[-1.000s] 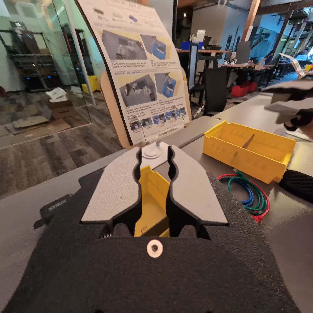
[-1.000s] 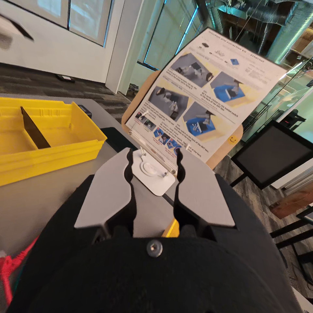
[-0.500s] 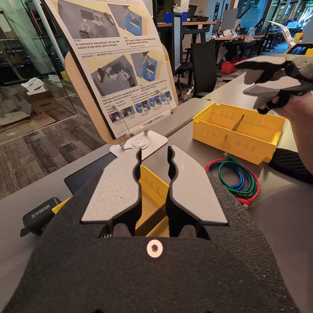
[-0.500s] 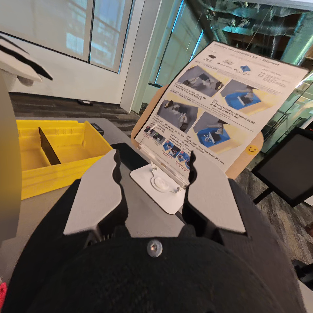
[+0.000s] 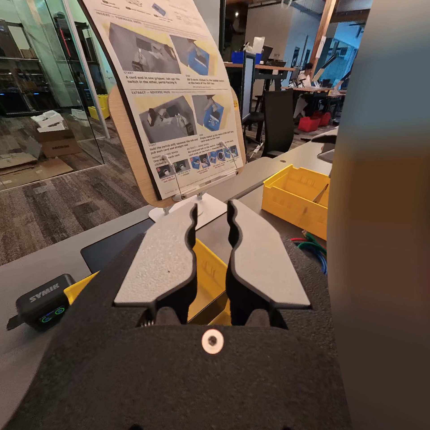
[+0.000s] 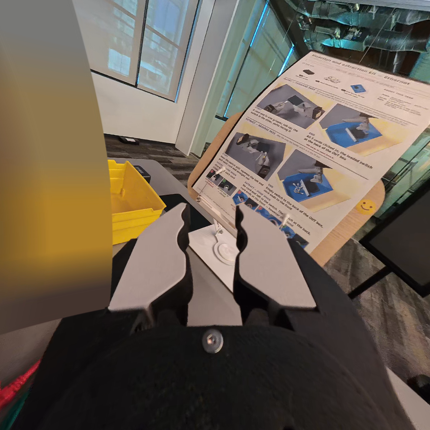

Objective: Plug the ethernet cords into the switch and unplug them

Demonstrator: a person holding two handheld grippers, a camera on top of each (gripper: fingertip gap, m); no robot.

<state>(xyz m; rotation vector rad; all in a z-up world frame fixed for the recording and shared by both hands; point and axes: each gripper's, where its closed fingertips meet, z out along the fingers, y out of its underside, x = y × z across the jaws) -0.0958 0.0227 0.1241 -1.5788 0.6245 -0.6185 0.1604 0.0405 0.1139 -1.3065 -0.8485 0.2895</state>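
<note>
**Hovering empty, nothing gripped yet**

Holding both grippers above the desk, aimed at the instruction sheet (image 5: pixel 176 111) on its stand; probably a pre-start pose. Left gripper (image 5: pixel 211 209): jaws parted by a moderate gap, nothing between. Right gripper (image 6: pixel 210 211): same, gap a bit wider, empty.

Below the left gripper: near yellow bin (image 5: pixel 209 267), partly hidden by the fingers. Ethernet cords (image 5: pixel 311 246) coiled loose on the desk (image 5: pixel 35 274), right of the left gripper, just in front of the far yellow bin (image 5: pixel 293 200); red strands at the right view's lower-left edge, low and left of the right gripper.

Black box (image 5: pixel 44 302) with lit indicators left of the left gripper, beside the near bin: likely the switch, ports not visible. No cord near it.
</note>
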